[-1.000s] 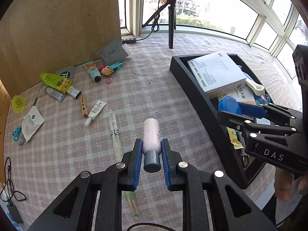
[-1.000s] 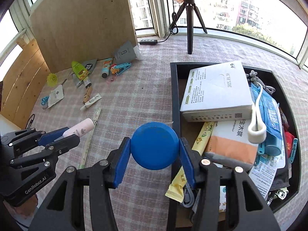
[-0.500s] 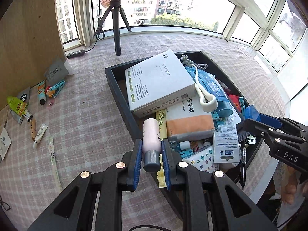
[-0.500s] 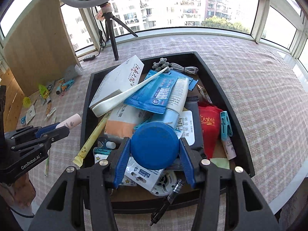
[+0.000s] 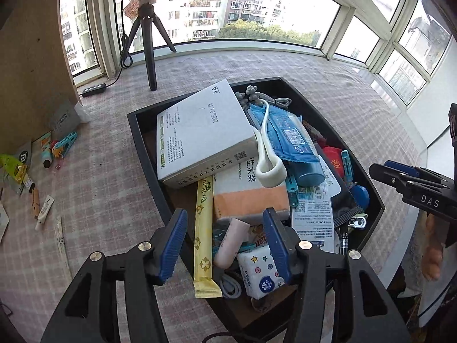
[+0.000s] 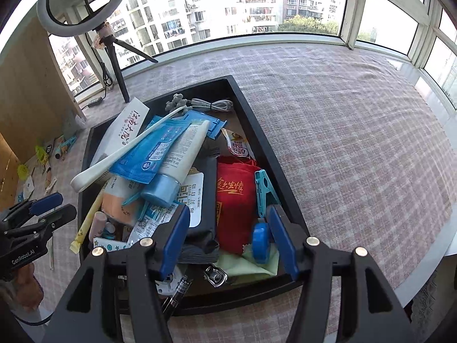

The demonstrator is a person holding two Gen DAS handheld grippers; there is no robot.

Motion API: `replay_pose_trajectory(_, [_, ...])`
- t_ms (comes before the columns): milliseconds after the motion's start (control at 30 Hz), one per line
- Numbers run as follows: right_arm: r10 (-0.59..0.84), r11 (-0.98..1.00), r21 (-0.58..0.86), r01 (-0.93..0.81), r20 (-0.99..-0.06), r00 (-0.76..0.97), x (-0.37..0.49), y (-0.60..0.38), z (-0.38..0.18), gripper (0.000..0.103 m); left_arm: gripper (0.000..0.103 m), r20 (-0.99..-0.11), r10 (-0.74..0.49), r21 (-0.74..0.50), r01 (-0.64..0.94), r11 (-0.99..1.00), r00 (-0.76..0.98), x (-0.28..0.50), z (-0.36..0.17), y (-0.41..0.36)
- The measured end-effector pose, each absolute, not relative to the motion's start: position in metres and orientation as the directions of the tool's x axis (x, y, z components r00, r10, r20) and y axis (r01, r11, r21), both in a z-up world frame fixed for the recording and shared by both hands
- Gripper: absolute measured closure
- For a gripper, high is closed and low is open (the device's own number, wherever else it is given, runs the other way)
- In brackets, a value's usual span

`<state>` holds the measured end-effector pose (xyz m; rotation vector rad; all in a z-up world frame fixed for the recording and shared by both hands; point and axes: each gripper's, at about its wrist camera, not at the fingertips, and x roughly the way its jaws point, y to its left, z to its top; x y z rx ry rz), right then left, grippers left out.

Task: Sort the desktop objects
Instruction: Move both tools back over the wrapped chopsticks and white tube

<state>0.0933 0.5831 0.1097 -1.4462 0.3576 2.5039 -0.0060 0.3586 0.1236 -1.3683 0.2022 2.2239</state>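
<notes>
My left gripper (image 5: 225,244) hangs over the near end of the black tray (image 5: 142,154), its jaws opening. The pink bottle (image 5: 230,242) lies loose below them among the tray's contents, touching neither pad. In the right wrist view the same bottle (image 6: 97,227) lies at the tray's left side, beside the left gripper (image 6: 42,214). My right gripper (image 6: 228,240) is over the tray's (image 6: 288,197) near right corner, jaws opening. The blue round disc (image 6: 261,243) stands on edge on a green cloth close to the right finger, free of the left one. The left wrist view shows this disc (image 5: 360,195) under the right gripper (image 5: 411,177).
The tray is piled with a white box (image 5: 200,131), blue wipes pack (image 6: 148,148), a tube, red pouch (image 6: 234,194), clips and cables. Small tubes, sachets and a clothespin (image 5: 35,203) lie on the checked cloth at left. A tripod (image 5: 148,45) stands behind; the table edge is near right.
Both grippers swung from the loose clutter to over the tray. The left jaws opened and dropped the pink bottle into it. The right jaws widened and the blue disc fell onto the green cloth.
</notes>
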Motion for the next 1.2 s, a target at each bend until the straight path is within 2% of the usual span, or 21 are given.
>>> replay_pose_trajectory(500, [0.017, -0.976, 0.096, -0.198, -0.865, -0.502, 0.067, 0.525, 0.11, 0.046, 0.051, -0.888, 0.232, -0.077, -0.37, -0.926, -0.397, -0.01, 0.109, 0.281])
replay_pose_trajectory(867, [-0.084, -0.996, 0.081, 0.028, -0.859, -0.504, 0.04, 0.418, 0.107, 0.046, 0.052, -0.911, 0.118, -0.038, -0.203, -0.978, -0.396, -0.014, 0.087, 0.169])
replay_pose_trajectory(1200, [-0.16, -0.987, 0.159, 0.038, -0.894, -0.418, 0.01, 0.329, 0.086, 0.046, 0.053, -0.934, 0.088, -0.037, -0.151, -0.988, -0.346, 0.004, 0.06, 0.089])
